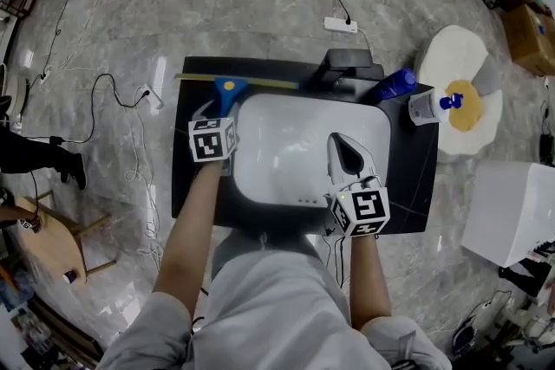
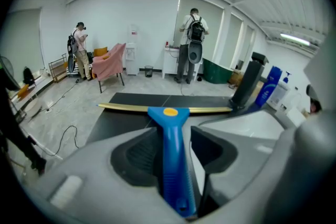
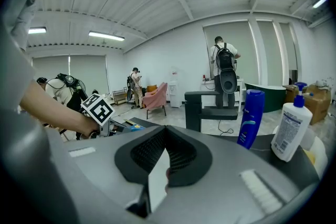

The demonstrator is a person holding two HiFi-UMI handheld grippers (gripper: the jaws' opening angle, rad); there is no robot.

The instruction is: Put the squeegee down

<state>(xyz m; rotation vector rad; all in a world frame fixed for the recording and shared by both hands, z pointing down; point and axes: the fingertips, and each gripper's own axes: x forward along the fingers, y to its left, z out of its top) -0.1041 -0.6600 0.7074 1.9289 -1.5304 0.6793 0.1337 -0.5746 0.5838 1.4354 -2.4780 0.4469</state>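
Note:
The squeegee [image 1: 227,89] has a blue handle and a long yellow blade that lies across the back left of the black counter [image 1: 186,178]. In the left gripper view the squeegee [image 2: 170,128] points straight away from me, its handle end between the jaws. My left gripper [image 1: 224,110] [image 2: 173,132] is open, with a dark gap on each side of the handle and no pad pressing on it. My right gripper [image 1: 340,141] [image 3: 165,131] hangs over the white sink [image 1: 286,143] with its tips together and nothing held.
A black faucet [image 1: 342,65] stands behind the sink. A blue bottle [image 1: 395,85] and a white pump bottle [image 1: 429,106] stand at the counter's back right. A power strip [image 1: 341,24] and cables lie on the floor, and a white box [image 1: 512,212] stands at the right.

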